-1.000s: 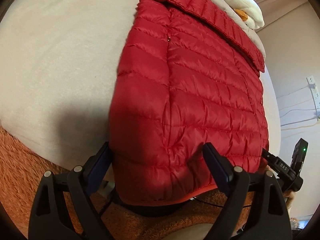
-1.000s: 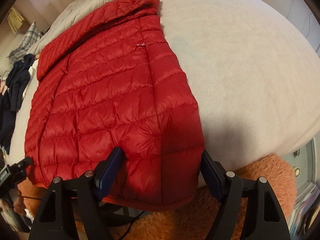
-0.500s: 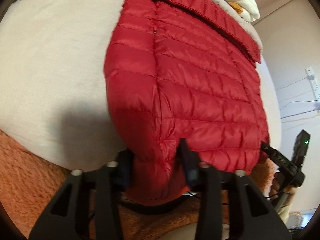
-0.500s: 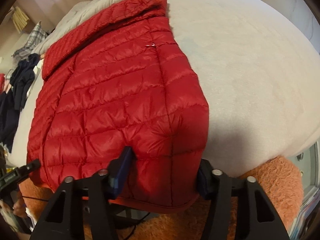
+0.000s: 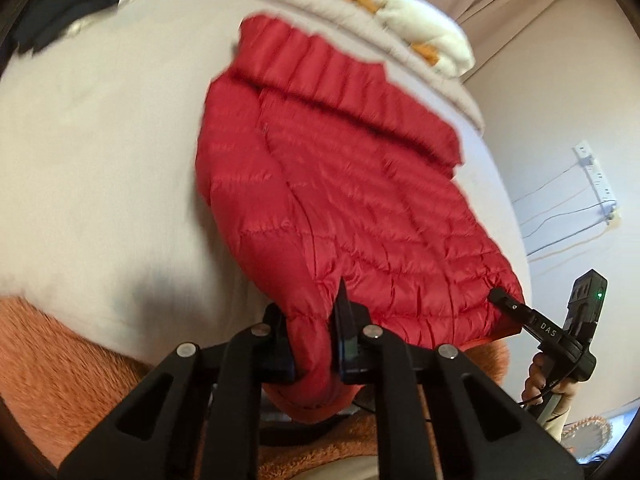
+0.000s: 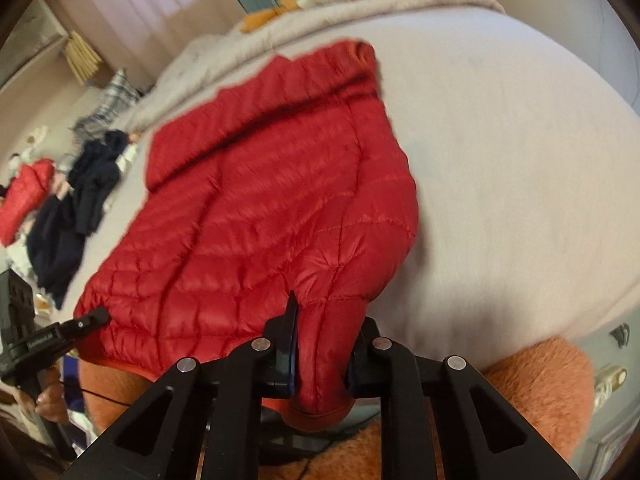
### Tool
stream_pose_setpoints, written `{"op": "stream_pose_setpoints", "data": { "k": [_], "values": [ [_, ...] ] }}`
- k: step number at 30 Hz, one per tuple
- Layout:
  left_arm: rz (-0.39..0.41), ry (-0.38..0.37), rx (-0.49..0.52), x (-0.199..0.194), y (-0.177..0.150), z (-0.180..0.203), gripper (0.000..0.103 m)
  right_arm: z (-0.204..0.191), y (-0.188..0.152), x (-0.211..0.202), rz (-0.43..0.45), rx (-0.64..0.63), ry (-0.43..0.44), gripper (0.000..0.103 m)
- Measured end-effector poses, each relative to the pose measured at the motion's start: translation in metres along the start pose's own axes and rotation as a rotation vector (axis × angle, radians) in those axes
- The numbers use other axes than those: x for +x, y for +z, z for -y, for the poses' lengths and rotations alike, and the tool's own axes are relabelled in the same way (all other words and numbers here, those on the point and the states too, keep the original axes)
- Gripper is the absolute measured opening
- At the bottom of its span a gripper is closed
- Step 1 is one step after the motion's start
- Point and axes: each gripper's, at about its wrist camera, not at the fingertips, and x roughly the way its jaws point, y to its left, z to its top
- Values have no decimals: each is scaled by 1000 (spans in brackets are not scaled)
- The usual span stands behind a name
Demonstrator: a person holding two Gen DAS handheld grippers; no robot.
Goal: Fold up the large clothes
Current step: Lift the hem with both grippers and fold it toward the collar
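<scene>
A red quilted down jacket (image 5: 360, 208) lies on the pale bed (image 5: 100, 160), collar at the far end, hem at the near edge. My left gripper (image 5: 310, 312) is closing on one bunched hem corner, and its pads press the fabric. In the right wrist view the jacket (image 6: 260, 208) spreads over the bed (image 6: 520, 160). There my right gripper (image 6: 328, 320) is closing on the other hem corner, with fabric squeezed between its pads. Each gripper also appears in the other's view: the right gripper (image 5: 502, 298) and the left gripper (image 6: 94, 316) at the hem's ends. Both corners are lifted off the bed.
A fuzzy orange blanket (image 5: 60, 352) hangs over the bed's near edge. A white and orange plush toy (image 5: 432, 40) sits at the head. Dark clothes (image 6: 76, 208) and another red garment (image 6: 24, 196) lie at the far left. Cables and a power strip (image 5: 596, 176) run along the wall.
Both grippers went from wide open around the hem to pinched on its corners. Both then rose, and the hem lifted and bunched with them.
</scene>
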Motion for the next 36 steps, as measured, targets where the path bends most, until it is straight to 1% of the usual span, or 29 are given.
{"op": "stream_pose_setpoints", "data": {
  "k": [5, 14, 19, 22, 27, 29, 36],
  "values": [
    [85, -37, 47, -28, 15, 16, 12, -7, 16, -30, 104, -35, 40, 18],
    [179, -9, 130, -58, 45, 41, 12, -23, 40, -69, 249, -103, 94, 18],
    [241, -7, 181, -87, 51, 50, 12, -33, 49, -89, 315, -139, 124, 18],
    [270, -16, 180, -99, 54, 52, 12, -37, 52, -99, 357, -159, 137, 18],
    [309, -31, 208, -117, 58, 56, 13, -42, 51, -115, 408, -180, 151, 18],
    [319, -42, 204, -124, 59, 55, 13, -44, 50, -120, 425, -190, 161, 18],
    [358, -42, 240, -149, 50, 60, 13, -52, 44, -136, 468, -230, 163, 18]
  ]
}}
